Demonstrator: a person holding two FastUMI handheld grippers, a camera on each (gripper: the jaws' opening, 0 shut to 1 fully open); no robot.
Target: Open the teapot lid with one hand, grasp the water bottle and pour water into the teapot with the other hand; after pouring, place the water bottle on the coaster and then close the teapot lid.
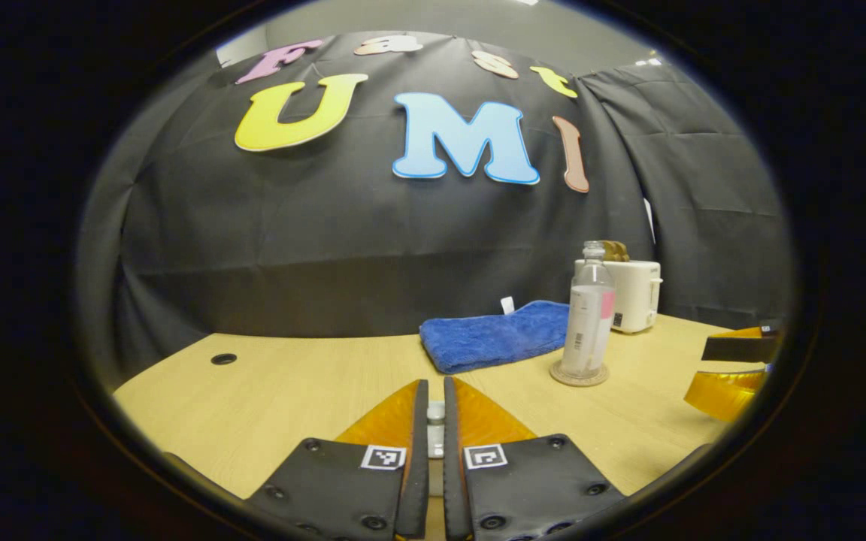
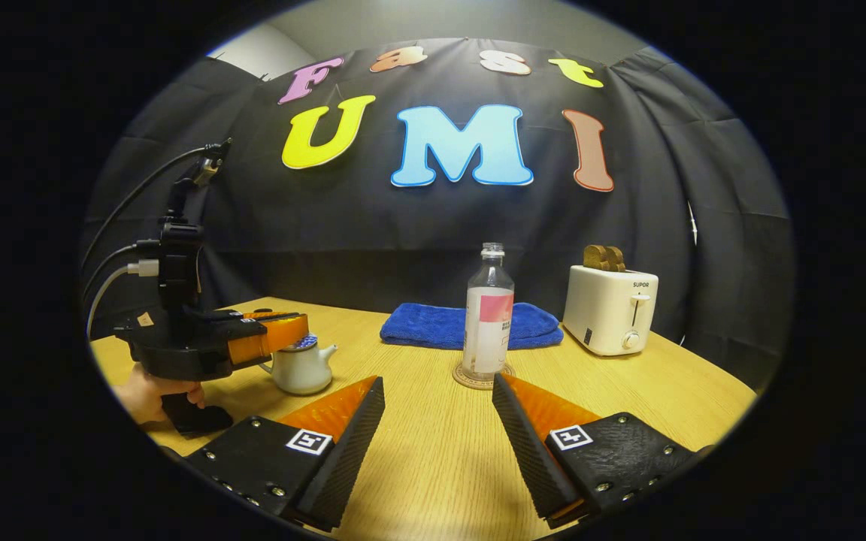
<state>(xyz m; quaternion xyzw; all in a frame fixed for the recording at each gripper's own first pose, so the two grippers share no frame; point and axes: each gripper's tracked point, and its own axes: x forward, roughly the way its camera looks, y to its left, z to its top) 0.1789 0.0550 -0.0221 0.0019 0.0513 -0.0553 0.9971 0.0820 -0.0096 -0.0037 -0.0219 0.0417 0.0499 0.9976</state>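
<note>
- Water bottle [image 2: 489,312] upright on round coaster [image 2: 483,377], mid table [image 2: 433,466]; cap off, open neck, pink patch on label. In left gripper view same bottle [image 1: 587,312] and coaster [image 1: 579,374] sit right of centre.
- Right gripper [image 2: 438,409]: fingers wide apart, nothing between them, low over the table, just short of the bottle, not touching it. Its finger ends also show at the right edge of left gripper view [image 1: 734,368].
- Left gripper [image 1: 436,421]: fingers close together with a narrow gap; a small pale piece sits in that gap, looks like the lid knob, but too small to say whether both fingers press on it. Cannot tell if clamped.
- In right gripper view the left gripper [image 2: 283,334] is held by a person's hand [image 2: 155,394] at far left, cables running up from it, finger ends right over the top of the teapot [image 2: 301,367].
- Teapot: white, small spout pointing toward the bottle, on table left side, well apart from bottle. Lid hidden by the fingers; on or lifted, cannot tell.
- Blue towel [image 2: 470,324] folded, behind the bottle near the wall.
- White toaster [image 2: 611,309] right of towel, brown slices sticking out the top.
</note>
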